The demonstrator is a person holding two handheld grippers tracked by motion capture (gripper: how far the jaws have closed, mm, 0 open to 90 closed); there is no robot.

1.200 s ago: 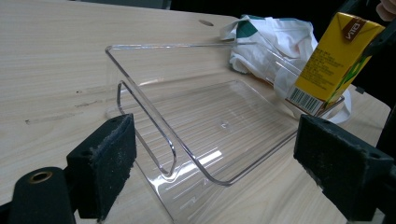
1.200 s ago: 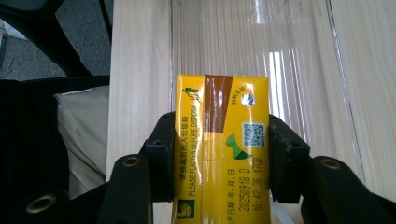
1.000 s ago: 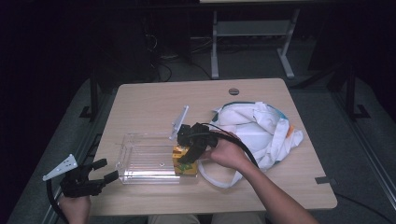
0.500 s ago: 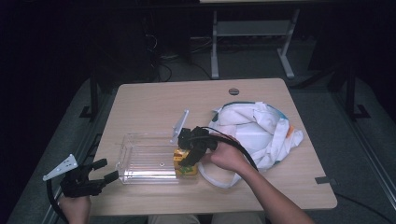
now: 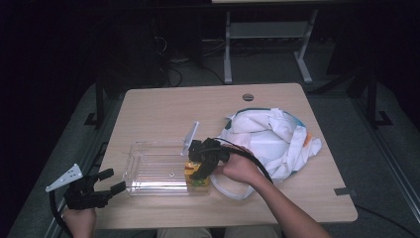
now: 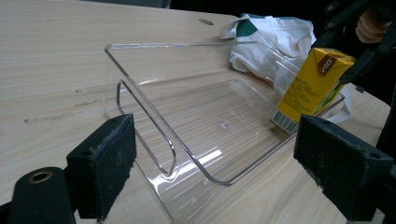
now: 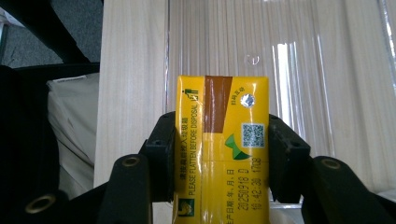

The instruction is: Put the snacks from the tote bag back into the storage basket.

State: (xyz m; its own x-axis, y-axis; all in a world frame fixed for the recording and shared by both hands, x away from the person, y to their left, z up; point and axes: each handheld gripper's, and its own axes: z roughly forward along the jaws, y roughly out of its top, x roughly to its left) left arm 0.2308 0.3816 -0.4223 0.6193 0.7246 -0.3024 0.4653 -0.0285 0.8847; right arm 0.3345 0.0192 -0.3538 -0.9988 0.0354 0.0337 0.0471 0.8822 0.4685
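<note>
Two claws in play, high view read left to right. Lower left of frame: left claw (image 5: pixel 108 182) hangs off the tabletop (image 5: pixel 163 106) edge, jaws wide with nothing between them, aimed at the near-left corner of the tray (image 5: pixel 148 171). It looks parked there, probably ready to steady the tray if it slides. In the left gripper view the black pads (image 6: pixel 105 161) stand well apart, with the tray's clear wall between them but not touched.

Centre of frame: the clear tray sits flat on the tabletop, open side up, so things can drop straight in. A clear flap stands up at its upper right corner.

Just right of centre: right claw (image 5: pixel 200 168) clamped on the yellow carton (image 5: pixel 193 174), pointing down over the tray's right end. In the right gripper view the pads (image 7: pixel 161 156) press both narrow sides of the carton (image 7: pixel 222 140), which keeps it upright and square to the tray floor. In the left gripper view the carton (image 6: pixel 310 84) is tilted, with its lower corner at or near the tray floor; contact is hard to call. Judged step: setting the carton down inside, not released yet.

Right of frame: white bag (image 5: pixel 275 139) lies slumped and open beside the tray, likely the source of items.
</note>
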